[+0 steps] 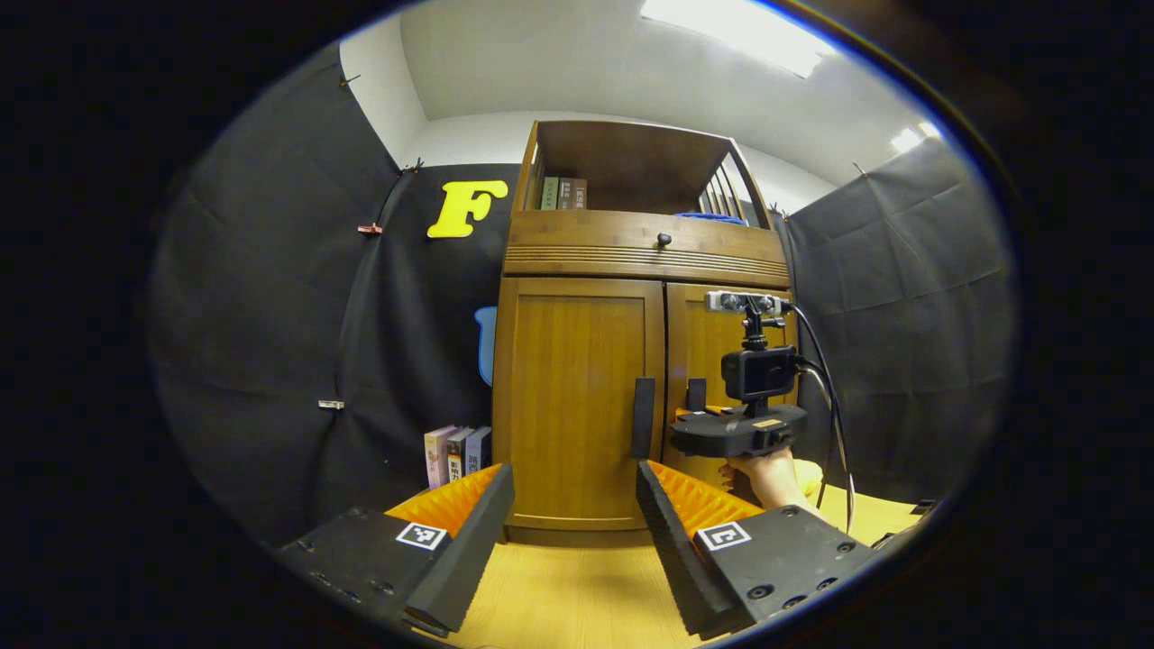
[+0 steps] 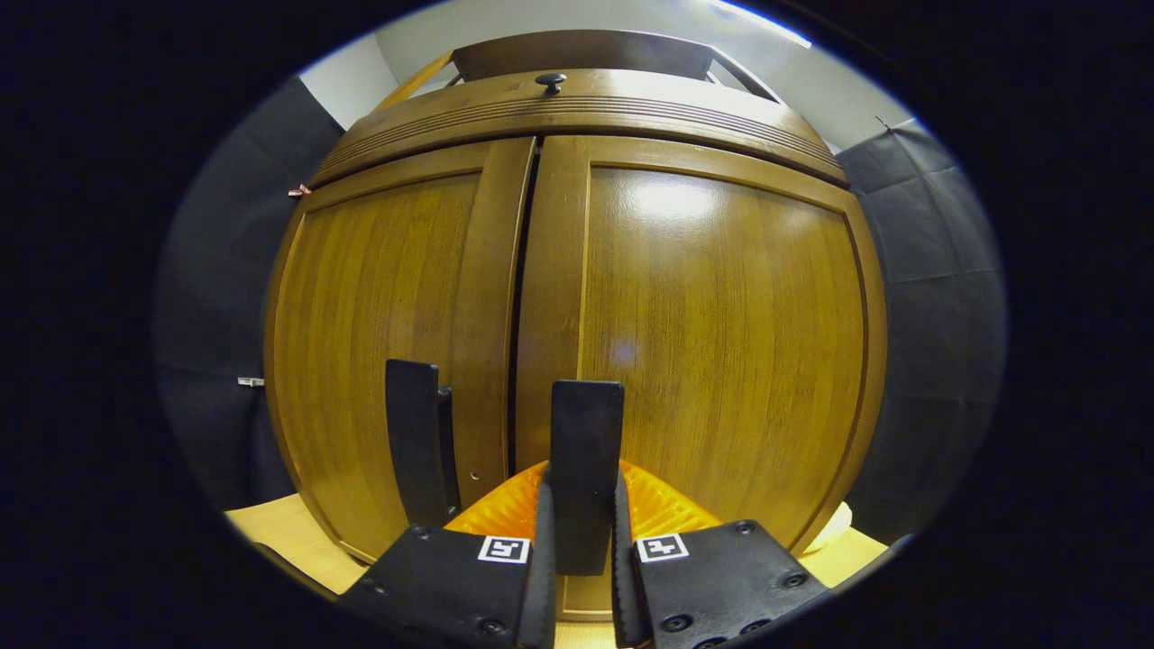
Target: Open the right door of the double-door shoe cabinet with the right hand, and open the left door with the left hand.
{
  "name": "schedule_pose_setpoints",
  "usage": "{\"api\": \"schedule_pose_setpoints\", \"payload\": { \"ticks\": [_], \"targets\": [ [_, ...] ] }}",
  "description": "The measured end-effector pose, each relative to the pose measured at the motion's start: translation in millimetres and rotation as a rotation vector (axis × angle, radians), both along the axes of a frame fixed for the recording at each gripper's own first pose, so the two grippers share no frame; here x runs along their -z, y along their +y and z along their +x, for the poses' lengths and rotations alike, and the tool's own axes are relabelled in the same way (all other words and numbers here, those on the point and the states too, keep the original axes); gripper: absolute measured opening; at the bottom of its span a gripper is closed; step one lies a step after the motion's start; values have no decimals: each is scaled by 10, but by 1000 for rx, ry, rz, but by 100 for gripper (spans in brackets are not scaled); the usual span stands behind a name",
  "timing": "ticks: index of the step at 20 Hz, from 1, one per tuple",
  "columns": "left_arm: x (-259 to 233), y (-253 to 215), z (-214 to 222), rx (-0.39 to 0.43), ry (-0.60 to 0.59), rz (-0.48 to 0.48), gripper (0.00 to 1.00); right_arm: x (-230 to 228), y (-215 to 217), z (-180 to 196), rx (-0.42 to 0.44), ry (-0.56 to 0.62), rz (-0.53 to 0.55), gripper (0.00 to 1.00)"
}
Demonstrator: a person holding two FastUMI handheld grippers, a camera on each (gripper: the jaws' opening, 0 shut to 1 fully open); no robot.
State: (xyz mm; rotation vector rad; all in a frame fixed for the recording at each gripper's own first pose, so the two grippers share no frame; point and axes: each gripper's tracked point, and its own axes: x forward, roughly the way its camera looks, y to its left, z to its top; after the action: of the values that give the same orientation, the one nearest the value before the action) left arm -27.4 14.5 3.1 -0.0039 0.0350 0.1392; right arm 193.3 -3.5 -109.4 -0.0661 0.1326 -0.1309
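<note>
The brown wooden shoe cabinet (image 1: 577, 379) stands straight ahead with both doors closed. In the left gripper view my left gripper (image 1: 568, 509) is open and holds nothing, a short way in front of the left door (image 1: 577, 397) and its dark vertical handle (image 1: 642, 417). To the right, a hand (image 1: 766, 473) holds the right gripper (image 1: 735, 433) against the right door (image 1: 712, 351). In the right gripper view my right gripper (image 2: 584, 491) is shut on the right door's handle (image 2: 586, 433), a finger pressing on each side. The left door's handle (image 2: 415, 451) stands just left of it.
A drawer with a small dark knob (image 1: 664, 239) sits above the doors, and an open shelf with books (image 1: 563, 192) above that. More books (image 1: 455, 455) stand on the light wooden floor (image 1: 577, 595) left of the cabinet. Black cloth walls close in both sides.
</note>
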Motion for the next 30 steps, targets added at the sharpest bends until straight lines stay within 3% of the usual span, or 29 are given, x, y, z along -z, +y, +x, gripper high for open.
{"api": "schedule_pose_setpoints", "payload": {
  "ticks": [4,6,11,12,14,15,16,19,21,24,26,27,28,29,30],
  "targets": [
    [62,13,36,2,9,-16,86,-73,19,-291,-54,-2,-2,24],
    [117,-70,29,14,29,-29,86,-141,8,-546,-89,-1,13,29],
    [233,-311,136,57,57,-56,86,-310,-205,-1258,-183,1,47,28],
    [257,-375,173,70,61,-63,82,-354,-281,-1386,-189,-1,49,24],
    [321,-487,247,92,75,-69,82,-444,-433,-1586,-188,-5,41,28],
    [341,-536,278,98,77,-70,86,-448,-485,-1627,-185,-5,37,24],
    [362,-567,323,99,78,-73,86,-467,-544,-1687,-186,-4,35,28],
    [425,-688,427,114,85,-80,82,-509,-742,-1905,-186,-1,44,28],
    [400,-768,495,133,69,-76,86,-537,-843,-1980,-176,-1,42,23],
    [307,-866,591,158,23,-36,82,-571,-960,-2059,-158,-8,36,28],
    [292,-902,644,155,8,-1,85,-606,-1064,-2120,-136,-11,33,27],
    [289,-950,673,165,2,14,85,-612,-1118,-2149,-125,-13,30,22],
    [282,-1011,714,188,-5,25,82,-630,-1169,-2170,-117,-17,27,22],
    [287,-1070,718,214,-1,34,84,-651,-1215,-2191,-109,-23,25,27],
    [328,-1113,745,228,8,35,82,-673,-1269,-2213,-100,-25,25,22]
  ]
}}
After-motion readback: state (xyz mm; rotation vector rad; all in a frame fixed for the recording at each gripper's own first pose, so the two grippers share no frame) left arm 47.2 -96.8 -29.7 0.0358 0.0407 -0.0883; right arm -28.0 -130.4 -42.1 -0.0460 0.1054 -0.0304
